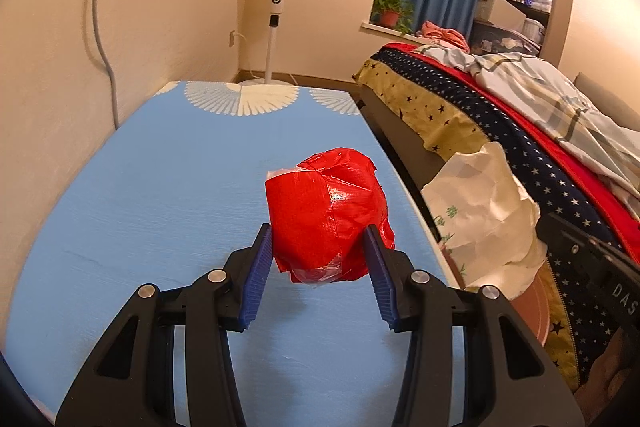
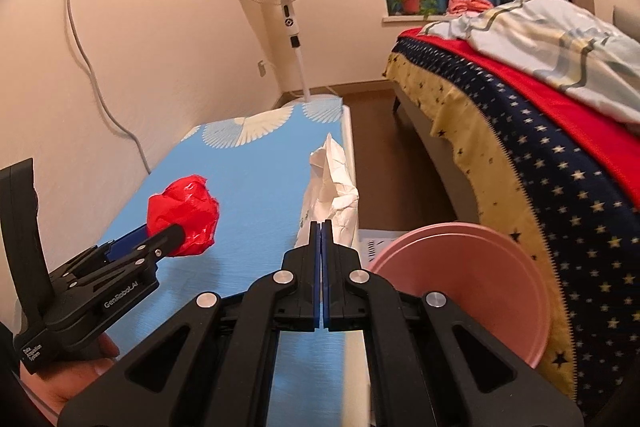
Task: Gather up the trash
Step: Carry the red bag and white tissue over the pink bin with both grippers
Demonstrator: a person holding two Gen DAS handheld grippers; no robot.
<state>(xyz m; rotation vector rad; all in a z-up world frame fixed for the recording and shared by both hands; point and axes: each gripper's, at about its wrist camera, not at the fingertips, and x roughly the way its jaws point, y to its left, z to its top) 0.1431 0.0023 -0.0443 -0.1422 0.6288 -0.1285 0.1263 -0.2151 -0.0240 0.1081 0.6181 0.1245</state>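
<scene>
Red crumpled plastic wad [image 1: 326,215] is clamped by the left hand-held gripper [image 1: 318,259] above the counter [image 1: 160,187] for disposal, while the right hand-held gripper [image 2: 321,239] is pinched onto a white paper bag [image 2: 332,187], probably to receive it.

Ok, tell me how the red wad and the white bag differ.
The red wad is a tight taped ball; the white bag is loose, crumpled and bigger. The wad is held in the left claw above the blue top; the bag sits at its edge. Both are crinkled.
</scene>
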